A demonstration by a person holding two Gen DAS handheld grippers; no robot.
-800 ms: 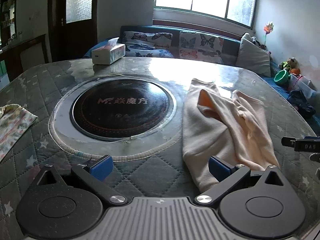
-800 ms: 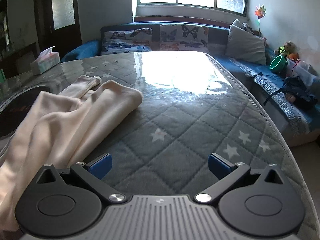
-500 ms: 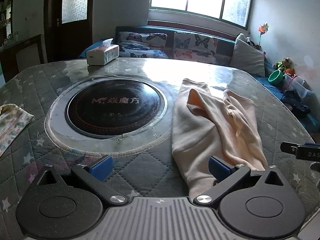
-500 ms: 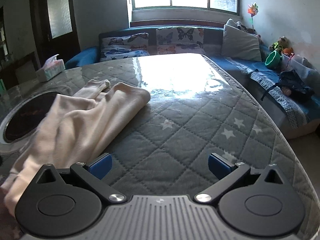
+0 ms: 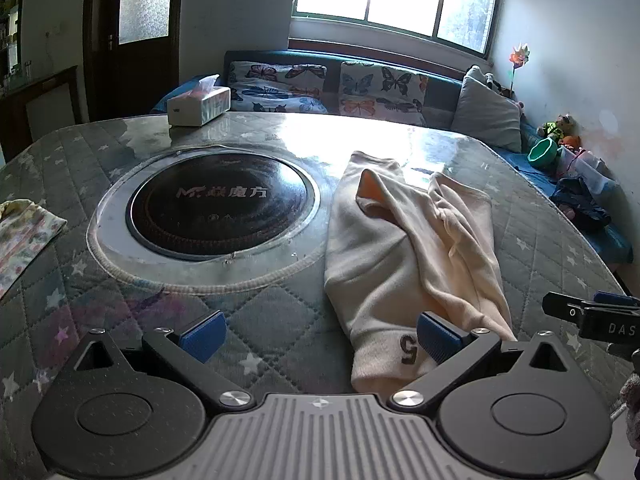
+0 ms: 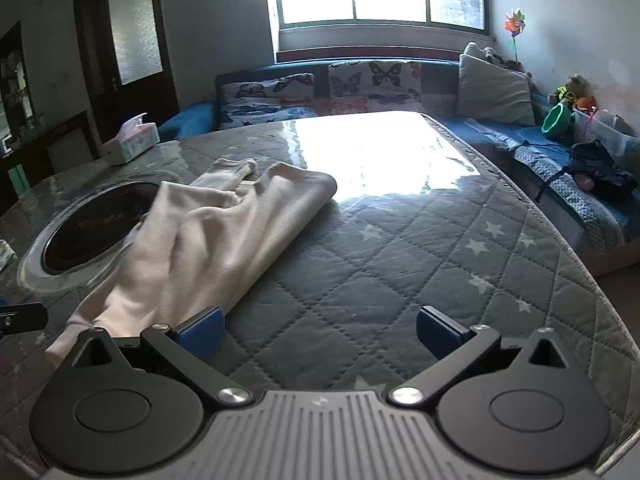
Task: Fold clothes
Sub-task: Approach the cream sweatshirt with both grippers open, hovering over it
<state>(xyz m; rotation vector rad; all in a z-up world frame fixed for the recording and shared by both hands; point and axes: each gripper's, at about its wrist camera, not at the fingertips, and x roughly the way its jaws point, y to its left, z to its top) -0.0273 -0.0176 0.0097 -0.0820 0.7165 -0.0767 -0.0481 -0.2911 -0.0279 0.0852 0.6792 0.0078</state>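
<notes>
1. On the quilted table, the cream garment lies bunched, right of the round cooktop.
2. Its long axis runs away from both grippers, near hem closest.
3. Left gripper: jaws wide apart, empty, right pad over the hem, so probably nearer.
4. Right gripper: jaws spread, empty, garment at its left pad.

We can read a dark numeral 5, upside down, on the near hem of the cream garment. The round black cooktop carries a grey "MT" logo followed by Chinese characters. The letters "DAS" sit on the right gripper.
</notes>
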